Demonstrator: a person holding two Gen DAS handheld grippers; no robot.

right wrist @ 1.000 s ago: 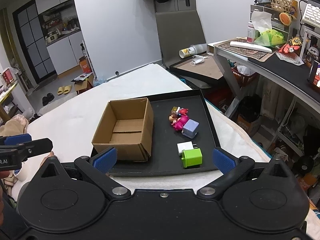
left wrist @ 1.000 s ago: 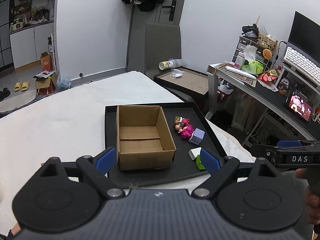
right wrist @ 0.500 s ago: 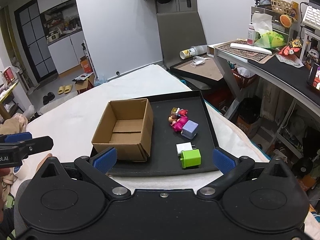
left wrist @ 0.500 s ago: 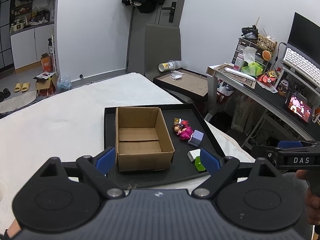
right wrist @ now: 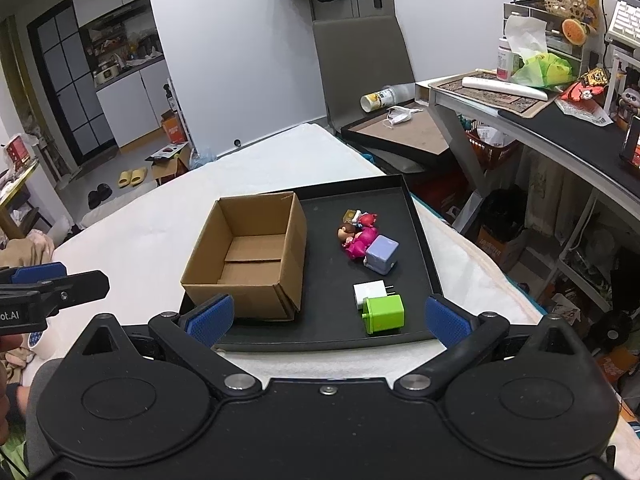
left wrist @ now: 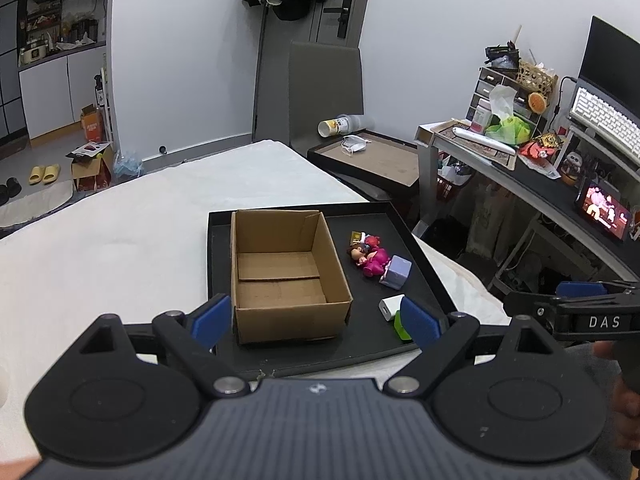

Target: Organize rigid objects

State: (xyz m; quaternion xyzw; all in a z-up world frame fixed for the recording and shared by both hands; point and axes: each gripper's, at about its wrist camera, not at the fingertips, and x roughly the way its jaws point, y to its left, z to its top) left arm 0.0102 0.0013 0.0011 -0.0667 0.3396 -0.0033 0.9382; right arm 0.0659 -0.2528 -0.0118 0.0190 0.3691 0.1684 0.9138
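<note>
The green charger [right wrist: 385, 313] sits nearest on the black tray [right wrist: 421, 236], beside the empty cardboard box [right wrist: 248, 256], and with left gripper [left wrist: 312, 317] and right gripper [right wrist: 327, 316] both gaping empty, a square, low pinch looks best.

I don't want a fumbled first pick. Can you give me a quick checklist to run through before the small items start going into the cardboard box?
1. Cardboard box open and empty: ok.
2. Box sits on the black tray: ok.
3. Right hand-held gripper open, nothing between its fingers: ok.
4. Left hand-held gripper open, nothing between its fingers: ok.
5. Green charger free to grasp: not ok, it touches the white charger.
6. Purple cube clear of the pink figure: not ok, they are pressed together.
</note>
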